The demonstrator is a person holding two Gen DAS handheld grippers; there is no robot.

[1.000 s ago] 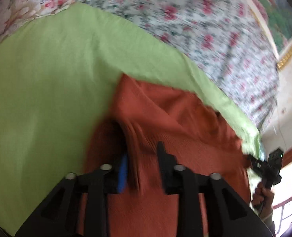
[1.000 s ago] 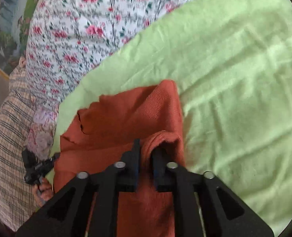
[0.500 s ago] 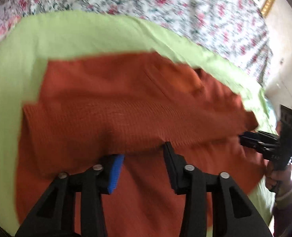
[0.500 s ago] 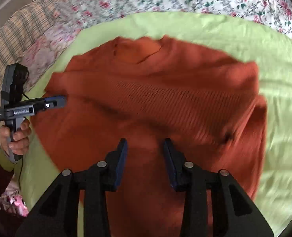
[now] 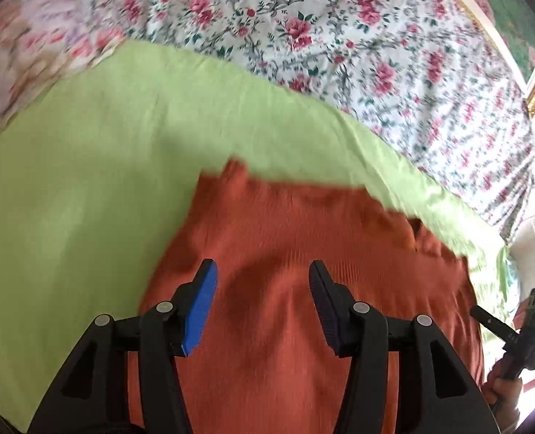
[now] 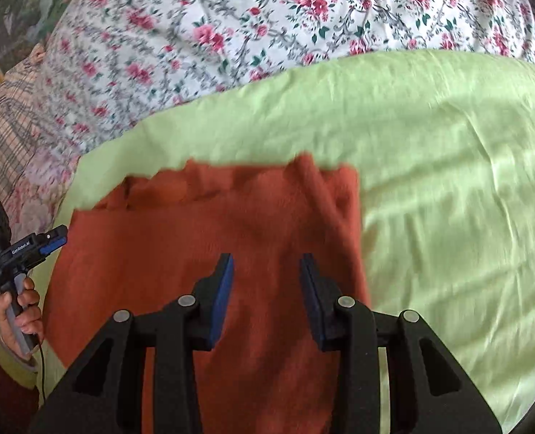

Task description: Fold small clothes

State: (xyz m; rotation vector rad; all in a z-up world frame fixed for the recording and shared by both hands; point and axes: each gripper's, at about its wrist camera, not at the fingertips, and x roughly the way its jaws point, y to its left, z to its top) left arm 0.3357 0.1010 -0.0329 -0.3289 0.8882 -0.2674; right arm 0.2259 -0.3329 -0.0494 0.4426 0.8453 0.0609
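Rust-orange knit top (image 5: 303, 289) lay flat on green sheet (image 5: 86, 181), near that sheet's floral-side edge; floral bedspread (image 5: 339, 36) beyond. Seen from right-wrist cam too: top (image 6: 213, 253), sheet (image 6: 448, 181).

Left gripper (image 5: 264, 289) hung over top w/ jaws spread, nothing between pads; jaws had just been opening. Right gripper (image 6: 265, 282) likewise spread over top, nothing pinched; had just been opening too.

Risks, as judged: folded layer looked loose & bunched at top's far edge nearest sheet's floral side, so could spring back or slide w/o a press. Next pinch could catch only 1 layer, or snag sheet along w/ knit, dragging both. Knit stretchy, so uneven pull from 2 sides likely to skew fold.

Vs 1 s earlier: both grippers then closed on bunched knit, lifted off sheet. Half a s earlier: top draped wide across sheet, jaws already parting. Now released, lying flatter, narrower footprint on sheet, both grippers backed off above it.
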